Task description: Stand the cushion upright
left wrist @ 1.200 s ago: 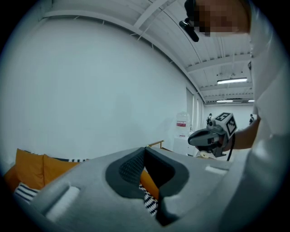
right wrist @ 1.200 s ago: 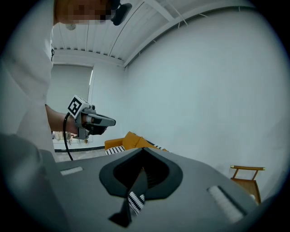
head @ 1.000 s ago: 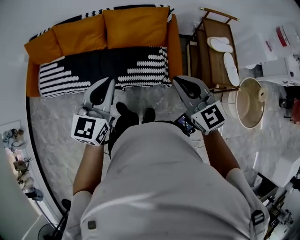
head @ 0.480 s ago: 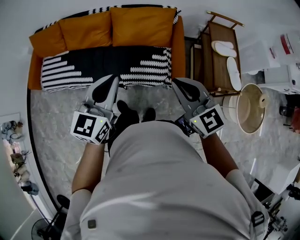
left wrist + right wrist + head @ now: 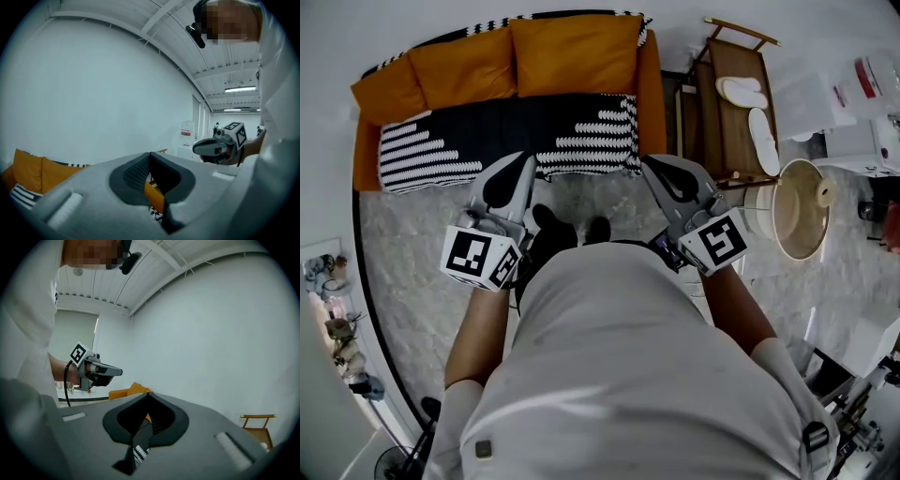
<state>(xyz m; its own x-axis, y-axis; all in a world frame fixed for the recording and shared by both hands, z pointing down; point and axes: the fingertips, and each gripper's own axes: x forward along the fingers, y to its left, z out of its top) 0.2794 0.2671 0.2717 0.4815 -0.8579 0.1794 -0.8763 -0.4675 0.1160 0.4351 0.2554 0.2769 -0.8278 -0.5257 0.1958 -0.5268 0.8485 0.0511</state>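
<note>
An orange sofa stands against the wall with a black-and-white patterned throw over its seat. Three orange cushions lean upright against its back: a large one, a middle one and a smaller one at the left. My left gripper and right gripper hover just in front of the seat edge, both shut with nothing in them. In the left gripper view the closed jaws point past the cushions. The right gripper view shows its closed jaws and the left gripper beyond.
A wooden rack with white slippers stands right of the sofa. A round tub with a paper roll sits further right. The person's dark shoes stand on the marble floor between the grippers. Small items line the left wall.
The head view has shifted slightly. Both grippers stay shut and in about the same place before the sofa.
</note>
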